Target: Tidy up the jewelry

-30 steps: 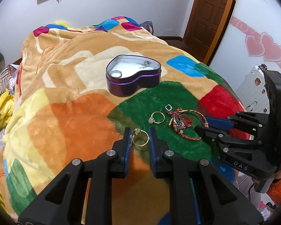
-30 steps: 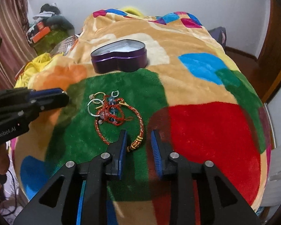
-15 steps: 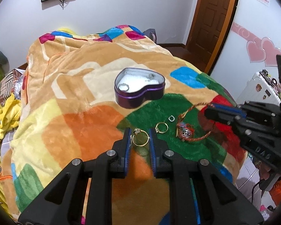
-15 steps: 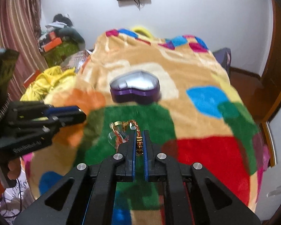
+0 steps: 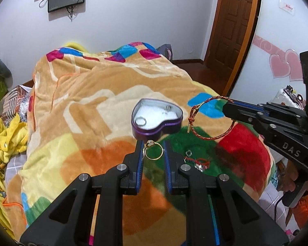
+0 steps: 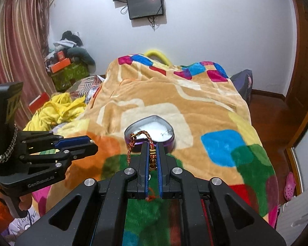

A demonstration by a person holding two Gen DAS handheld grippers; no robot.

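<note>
The right gripper (image 6: 152,153) has just clamped on the red braided bracelet (image 5: 212,119) & lifted it off the bed. The left gripper (image 5: 153,149) is clamped on the gold ring (image 5: 153,151), also raised. Both hang near the heart-shaped tin (image 5: 157,119), mid-bed, so dropping in is probably next. Small pieces (image 5: 197,161) remain on the blanket (image 5: 92,102).

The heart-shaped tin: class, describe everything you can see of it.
The heart-shaped tin is an open, lidless box with glossy purple walls and a pale silvery inside, seemingly metal. It sits upright on the patterned blanket, ahead of both grippers and touched by neither. Inside lie a silver ring and a smaller silvery piece too small to identify.
</note>
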